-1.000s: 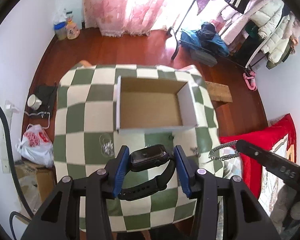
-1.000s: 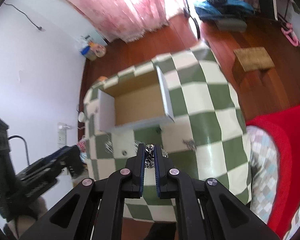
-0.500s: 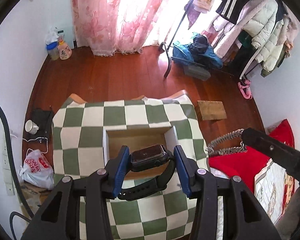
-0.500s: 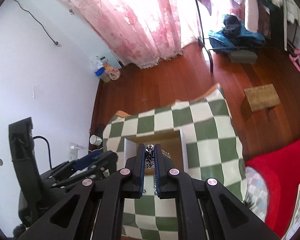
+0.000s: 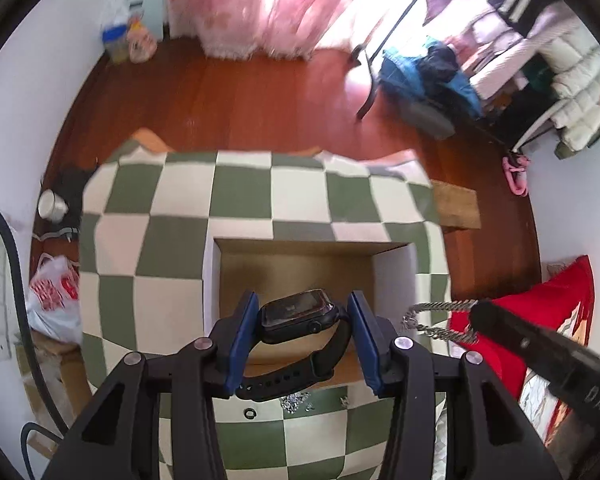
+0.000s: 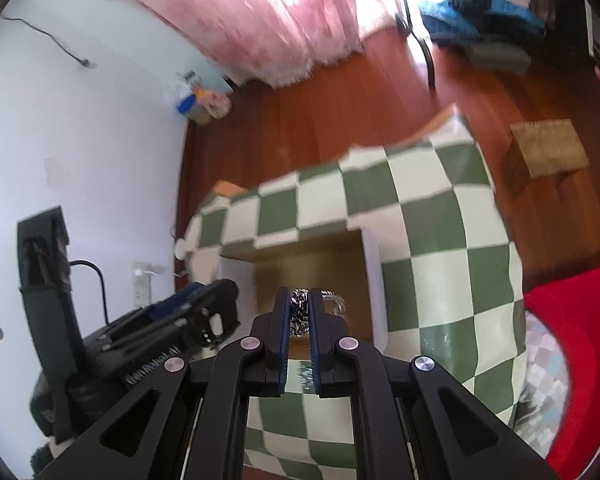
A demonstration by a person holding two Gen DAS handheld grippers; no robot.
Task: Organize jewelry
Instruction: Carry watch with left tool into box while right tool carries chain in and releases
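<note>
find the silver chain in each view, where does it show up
Left wrist view: the silver chain shows at right of centre, hanging from the tip of the right gripper, beside the right wall of the cardboard box.
Right wrist view: the chain sits low at centre, pinched between the fingers, with a loop spilling right.
Shared landmark: the open cardboard box on the green checked cloth.

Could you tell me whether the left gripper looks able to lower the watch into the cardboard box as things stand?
Probably yes. The left gripper holds the black watch right over the open cardboard box, whose floor looks bare. The right gripper with its silver chain hangs close alongside.
</note>
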